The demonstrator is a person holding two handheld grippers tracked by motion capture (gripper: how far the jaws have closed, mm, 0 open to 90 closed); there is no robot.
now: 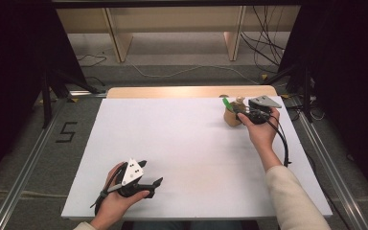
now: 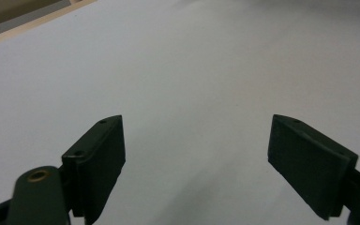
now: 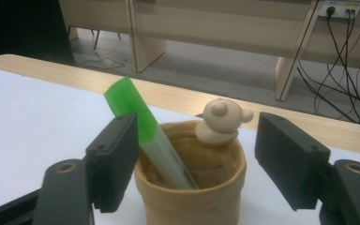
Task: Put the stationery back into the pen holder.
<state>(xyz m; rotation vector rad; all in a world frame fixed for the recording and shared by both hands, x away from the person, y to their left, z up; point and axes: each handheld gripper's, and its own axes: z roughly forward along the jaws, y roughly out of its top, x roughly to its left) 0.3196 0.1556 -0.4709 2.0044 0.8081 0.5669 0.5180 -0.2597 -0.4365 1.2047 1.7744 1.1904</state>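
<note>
- The table (image 1: pixel 187 148) is the biggest thing here: a flat, matte white sheet with square corners, and a strip of pale wood peeking out along the far edge. Nearly all of it is bare, so there's loads of room in the middle and on the left side.
- Right gripper (image 3: pixel 194 164), held in the person's right hand at the far right corner of the table: black, blocky jaws with flat pads, standing wide apart on either side of the pot. Neither pad presses on anything. The left jaw sits just in front of the marker, and I can't really tell whether it brushes it or not.
- Left gripper (image 2: pixel 194 159), in the left hand near the front edge: same hard black jaws, spread wide with nothing but white tabletop between them. It has a grey three-cornered plate on top.
- The pot (image 3: pixel 192 192) is a small, round, tan cup, looks like clay or rubbery plastic, with a thick rolled rim. It stands upright close to the far edge and right side, so not much spare table behind it.
- The green marker (image 3: pixel 145 131) leans inside the pot, tilted to the left, with its bright green cap sticking out above the rim.
- A little beige bear figure (image 3: pixel 221 123), smooth and rounded, perches on the pot's back rim.
</note>
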